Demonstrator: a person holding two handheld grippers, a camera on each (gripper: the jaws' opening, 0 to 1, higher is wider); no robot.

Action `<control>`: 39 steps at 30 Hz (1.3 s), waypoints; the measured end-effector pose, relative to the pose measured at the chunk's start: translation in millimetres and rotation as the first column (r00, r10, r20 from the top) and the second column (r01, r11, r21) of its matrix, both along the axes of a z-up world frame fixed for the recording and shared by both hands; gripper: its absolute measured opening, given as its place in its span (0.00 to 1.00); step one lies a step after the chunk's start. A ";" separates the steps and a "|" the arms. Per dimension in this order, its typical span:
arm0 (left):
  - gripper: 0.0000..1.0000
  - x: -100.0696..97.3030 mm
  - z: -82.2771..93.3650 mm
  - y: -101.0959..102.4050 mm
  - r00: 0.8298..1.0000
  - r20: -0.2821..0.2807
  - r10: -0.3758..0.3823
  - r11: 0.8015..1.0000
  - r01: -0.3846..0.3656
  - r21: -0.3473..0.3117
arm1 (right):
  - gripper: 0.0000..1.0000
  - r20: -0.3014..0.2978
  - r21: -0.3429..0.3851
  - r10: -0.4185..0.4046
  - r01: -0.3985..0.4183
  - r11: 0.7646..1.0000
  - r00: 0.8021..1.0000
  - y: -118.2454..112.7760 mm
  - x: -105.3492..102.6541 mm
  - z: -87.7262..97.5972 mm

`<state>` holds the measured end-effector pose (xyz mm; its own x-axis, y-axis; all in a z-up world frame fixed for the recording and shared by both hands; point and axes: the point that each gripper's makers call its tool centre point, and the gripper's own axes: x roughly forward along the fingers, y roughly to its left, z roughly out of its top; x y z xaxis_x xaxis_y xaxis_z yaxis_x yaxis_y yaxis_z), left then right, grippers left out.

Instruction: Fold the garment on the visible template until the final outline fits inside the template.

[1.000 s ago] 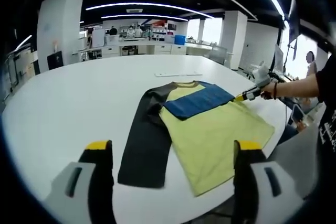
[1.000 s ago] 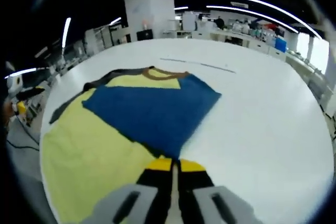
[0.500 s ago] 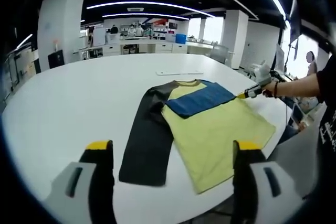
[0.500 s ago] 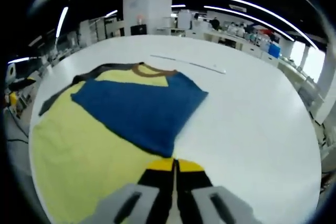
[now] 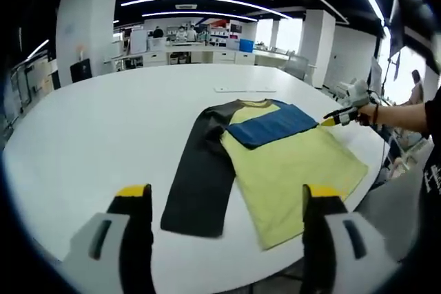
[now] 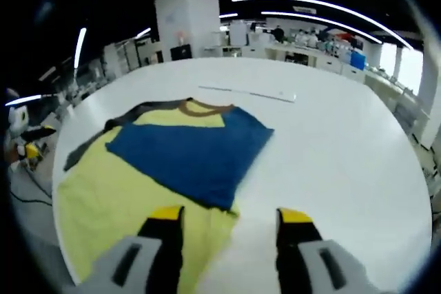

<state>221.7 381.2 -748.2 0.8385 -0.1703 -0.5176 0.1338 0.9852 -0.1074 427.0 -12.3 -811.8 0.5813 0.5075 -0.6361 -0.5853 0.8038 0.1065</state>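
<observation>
One garment [image 5: 262, 163]; one round white table [image 5: 96, 135]; one flat strip [image 5: 244, 89]; two tongs [image 5: 227, 201].

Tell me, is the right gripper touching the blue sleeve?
Apart. In the right gripper view, the right gripper is open, jaws spread, and the blue sleeve lies flat beyond their tips.

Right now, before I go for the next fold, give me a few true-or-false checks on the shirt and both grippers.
1. The blue sleeve lies folded across the yellow body. True.
2. The black sleeve is folded in too. False: it lies stretched out flat on the white table, beside the body.
3. The right gripper is shut on the blue sleeve. False: its jaws stand apart, holding nothing.
4. The left gripper is open, short of the garment. True.
5. A thin flat strip lies on the table beyond the collar. True.
</observation>
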 end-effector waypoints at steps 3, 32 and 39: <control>0.82 -1.1 -3.9 12.5 0.997 -0.016 0.078 0.997 -0.078 0.012 | 0.76 0.011 0.046 0.019 -0.019 0.999 1.000 7.3 -9.6 8.9; 0.47 -10.7 -65.7 41.5 0.865 -0.196 0.462 0.883 -0.469 0.010 | 0.93 0.164 0.120 0.039 -0.059 0.991 0.986 -12.2 -76.1 68.2; 0.36 -16.2 -78.7 32.7 0.821 -0.243 0.517 0.846 -0.533 0.001 | 0.93 0.207 0.082 0.016 -0.034 0.996 0.978 -25.2 -92.3 73.6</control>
<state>205.5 414.0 -827.0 0.6719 0.2228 -0.7063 -0.4374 0.8889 -0.1357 334.7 -37.5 -738.3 0.6817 0.5707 -0.4577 -0.6217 0.7817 0.0487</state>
